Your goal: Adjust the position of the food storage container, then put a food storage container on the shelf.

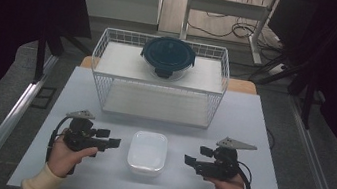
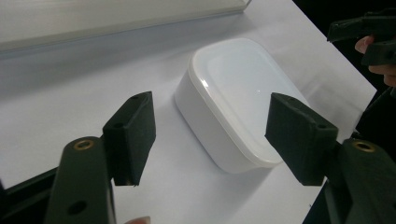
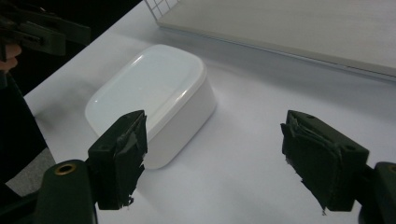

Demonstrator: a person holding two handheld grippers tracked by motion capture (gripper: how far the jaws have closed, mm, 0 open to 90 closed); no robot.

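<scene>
A white lidded container (image 1: 147,152) lies on the white table (image 1: 233,119), in front of a white wire basket (image 1: 158,79) that carries a round dark-lidded glass container (image 1: 168,56) on its upper shelf. The left gripper (image 1: 114,142) and right gripper (image 1: 189,161) flank the white container, each just beside it and apart from it, pointing inward. Both pairs of jaws stand apart with nothing between the pads.
</scene>
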